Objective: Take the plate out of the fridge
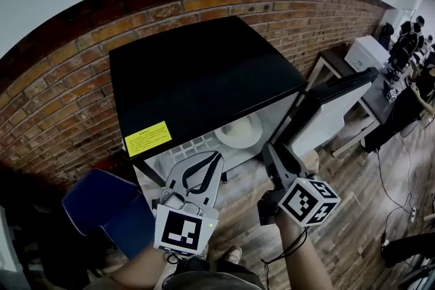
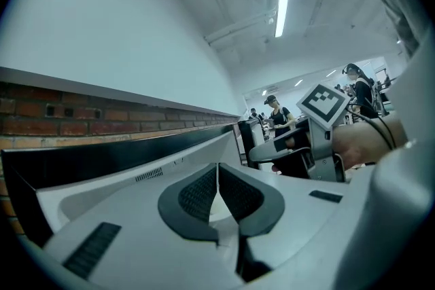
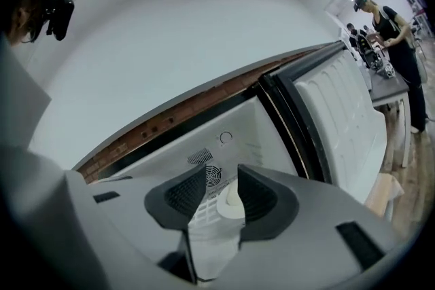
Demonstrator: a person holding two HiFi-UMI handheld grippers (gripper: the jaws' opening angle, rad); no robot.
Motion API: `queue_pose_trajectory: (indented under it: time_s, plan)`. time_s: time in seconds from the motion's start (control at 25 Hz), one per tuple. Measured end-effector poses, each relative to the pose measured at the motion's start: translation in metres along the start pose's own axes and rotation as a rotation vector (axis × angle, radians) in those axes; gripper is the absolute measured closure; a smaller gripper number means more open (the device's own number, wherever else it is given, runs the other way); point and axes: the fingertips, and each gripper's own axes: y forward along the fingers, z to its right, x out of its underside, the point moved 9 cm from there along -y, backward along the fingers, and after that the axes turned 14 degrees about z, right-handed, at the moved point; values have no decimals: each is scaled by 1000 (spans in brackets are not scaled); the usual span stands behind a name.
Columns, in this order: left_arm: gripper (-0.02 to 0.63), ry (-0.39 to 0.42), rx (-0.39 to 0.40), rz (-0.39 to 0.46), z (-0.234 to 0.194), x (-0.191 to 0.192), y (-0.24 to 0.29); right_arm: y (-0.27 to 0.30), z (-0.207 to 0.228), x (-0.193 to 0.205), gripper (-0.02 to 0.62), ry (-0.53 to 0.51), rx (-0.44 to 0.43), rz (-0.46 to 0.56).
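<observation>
1. Clutter on the far left: a blue case (image 1: 102, 204) lies on the floor beside the fridge, below the brick wall (image 1: 61, 78). Stepping back that way with the plate could mean a stumble.
2. The small black fridge (image 1: 197, 78) has a yellow label (image 1: 147, 138) on its top near the front edge. Its front stands open, showing the white interior.
3. The left gripper (image 1: 216, 158) (image 2: 217, 170) hovers low before the opening. Its fingers meet tip to tip with nothing between them. Closed like this it cannot steady the plate, and pushed forward it could knock the wire shelf (image 1: 194, 146).
4. The white plate (image 1: 239, 130) (image 3: 231, 204) lies on that shelf inside the fridge, toward the right of the opening. Neither gripper touches it.
5. The right gripper (image 1: 268, 149) (image 3: 223, 176) is just in front of the plate and apart from it. Its fingers are spread fairly wide and empty, with the plate visible beyond the gap.
   - A shallow pinch on the thin rim could let the plate tilt and slide off.
   - A lower finger coming in too low could snag the shelf wires.
6. The fridge door (image 1: 333, 105) (image 3: 340, 119) stands open close beside the right gripper. A bump could swing it against the arm or the plate on the way out.
</observation>
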Motion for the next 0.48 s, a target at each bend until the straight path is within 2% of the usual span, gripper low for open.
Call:
queue_pose_trajectory:
  time_s: [0.48]
  plan:
    - [583, -11, 36, -47, -4, 30, 22, 34, 52, 51, 433, 214, 102, -101]
